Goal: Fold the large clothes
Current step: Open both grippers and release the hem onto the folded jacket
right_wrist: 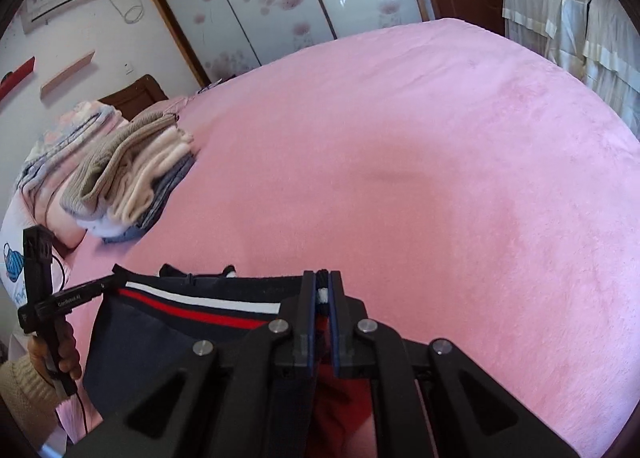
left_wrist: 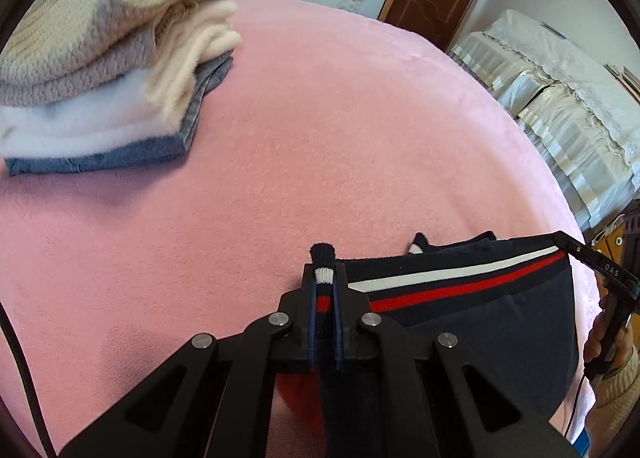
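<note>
1. Your left claw (left_wrist: 324, 274) and right claw (right_wrist: 322, 286) each pinch the navy striped garment (left_wrist: 460, 298), stretched between them over the pink bed (left_wrist: 320, 138).
2. A stack of folded clothes (left_wrist: 100, 78) sits well apart on the bed, not blocking you.

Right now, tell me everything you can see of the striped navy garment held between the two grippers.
The navy garment looks like a soft knit, dark blue with a white and a red stripe along its ribbed edge. It stretches between the two grippers over the pink blanket. The left gripper is shut on one end of the striped edge, the right gripper on the other. Its body hangs below, partly hidden.
</note>
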{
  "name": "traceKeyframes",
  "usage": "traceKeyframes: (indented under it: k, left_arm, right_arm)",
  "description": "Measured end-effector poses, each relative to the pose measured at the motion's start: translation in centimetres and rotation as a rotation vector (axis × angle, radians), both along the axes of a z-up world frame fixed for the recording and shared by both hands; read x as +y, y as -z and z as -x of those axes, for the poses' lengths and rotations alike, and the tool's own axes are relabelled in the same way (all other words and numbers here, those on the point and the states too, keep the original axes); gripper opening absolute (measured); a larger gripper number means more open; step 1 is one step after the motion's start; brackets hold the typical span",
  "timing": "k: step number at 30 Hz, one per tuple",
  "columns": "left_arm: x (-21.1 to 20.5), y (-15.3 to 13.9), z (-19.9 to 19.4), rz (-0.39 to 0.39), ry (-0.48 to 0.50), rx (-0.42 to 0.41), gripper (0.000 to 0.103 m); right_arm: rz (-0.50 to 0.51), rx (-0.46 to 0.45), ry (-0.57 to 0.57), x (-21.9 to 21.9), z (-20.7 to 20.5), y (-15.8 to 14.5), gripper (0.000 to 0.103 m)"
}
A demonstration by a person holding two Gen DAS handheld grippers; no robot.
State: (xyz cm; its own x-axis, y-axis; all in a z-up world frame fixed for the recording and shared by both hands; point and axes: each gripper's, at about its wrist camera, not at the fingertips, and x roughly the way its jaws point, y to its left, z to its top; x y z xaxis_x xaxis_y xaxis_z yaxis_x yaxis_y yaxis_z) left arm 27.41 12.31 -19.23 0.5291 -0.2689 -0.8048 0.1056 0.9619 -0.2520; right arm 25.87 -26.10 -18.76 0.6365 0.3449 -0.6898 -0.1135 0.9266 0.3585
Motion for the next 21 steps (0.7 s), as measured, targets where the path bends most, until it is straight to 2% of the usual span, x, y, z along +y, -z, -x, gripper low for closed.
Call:
traceKeyframes:
  k: [2, 5, 10, 11, 13, 14, 16, 18, 21]
  left_arm:
    - [-0.3, 1.5, -0.6, -0.031, 0.000, 0.041, 0.004]
    - [-0.9, 2.5, -1.0, -0.062, 0.007, 0.062, 0.004]
    - [-0.8, 2.0, -0.8, -0.057, 0.022, 0.077, 0.008]
    - [-0.8, 1.6, -0.7, -0.059, 0.022, 0.083, 0.011]
    - [-0.9, 0.4, -0.5, -0.073, 0.026, 0.089, 0.027]
    - [-1.0, -0.2, -0.2, -0.076, 0.025, 0.083, 0.029]
    - [-1.4, -1.9, 0.8, -0.081, 0.011, 0.060, 0.045]
    - [-2.0, -3.7, 2.8, -0.082, -0.019, 0.010, 0.055]
    - [-4.1, -5.0, 5.8, -0.100, -0.011, -0.006, 0.055]
  right_arm:
    - [0.037, 0.035, 0.000, 0.5, -0.8, 0.9, 0.005]
    - [0.082, 0.100, -0.003, 1.0, -1.4, 2.9, 0.005]
    - [0.079, 0.135, 0.005, 1.1, -0.9, 3.6, 0.005]
    - [0.079, 0.135, 0.002, 1.2, -0.8, 3.3, 0.007]
    - [0.110, 0.127, 0.008, 1.5, -0.3, 1.9, 0.007]
    - [0.130, 0.115, 0.012, 1.7, 0.0, 1.2, 0.007]
    - [0.172, 0.075, 0.020, 2.4, 1.1, -0.6, 0.007]
    - [0.202, 0.033, 0.007, 3.8, 2.6, -2.6, 0.007]
    - [0.191, 0.012, -0.039, 6.4, 5.0, -4.1, 0.007]
